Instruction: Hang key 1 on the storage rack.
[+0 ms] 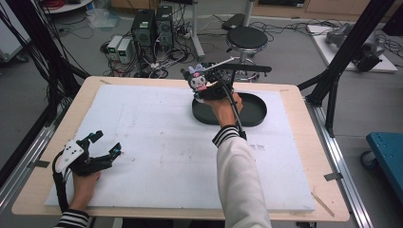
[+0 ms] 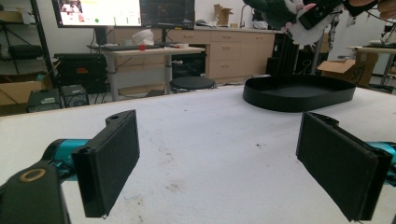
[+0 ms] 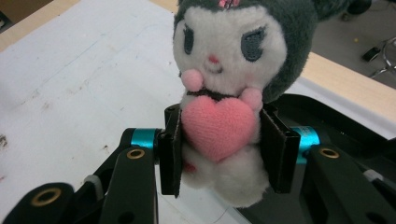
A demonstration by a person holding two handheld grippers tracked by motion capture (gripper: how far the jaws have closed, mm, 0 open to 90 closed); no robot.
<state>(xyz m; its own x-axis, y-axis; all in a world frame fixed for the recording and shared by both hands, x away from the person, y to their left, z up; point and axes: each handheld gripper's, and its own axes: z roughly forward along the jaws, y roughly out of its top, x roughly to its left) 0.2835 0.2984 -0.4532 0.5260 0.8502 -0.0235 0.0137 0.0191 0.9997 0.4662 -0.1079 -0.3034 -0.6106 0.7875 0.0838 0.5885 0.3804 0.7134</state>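
High view: my right tool (image 1: 205, 90) is clamped on the plush doll (image 1: 198, 80) and holds it in the air over the near-left rim of the black oval tray (image 1: 254, 111). My read: the doll is being carried to go into the tray, so I'm keeping it clear of the rim. My left tool (image 1: 105, 144) rests at the near-left corner of the white mat (image 1: 157, 142) on the counter (image 1: 294, 97), well apart from the tray, jaws spread with nothing in them. It looks parked there to stay out of the way.

Left gripper view: both pads (image 2: 109, 161) stand wide, with bare mat between them. The tray (image 2: 299, 93) sits ahead to the right, interior hidden at this low angle. The doll (image 2: 280, 14) hangs above it in my other tool, cut off by the top edge. Beyond the counter are a black stool (image 2: 191, 84), a desk with monitors (image 2: 121, 11) and wooden cabinets; none of it is in my path.

Right gripper view: the jaws squeeze the doll's (image 3: 224, 93) torso from both sides, the pink heart (image 3: 218, 128) bulging between the pads (image 3: 275, 149). The grip is low on the body with the head upright, so it shouldn't flop. The soft body compresses, so slipping is possible. The tray rim (image 3: 336, 121) lies just behind and below; that raised rim is the one thing to clear on the way down.
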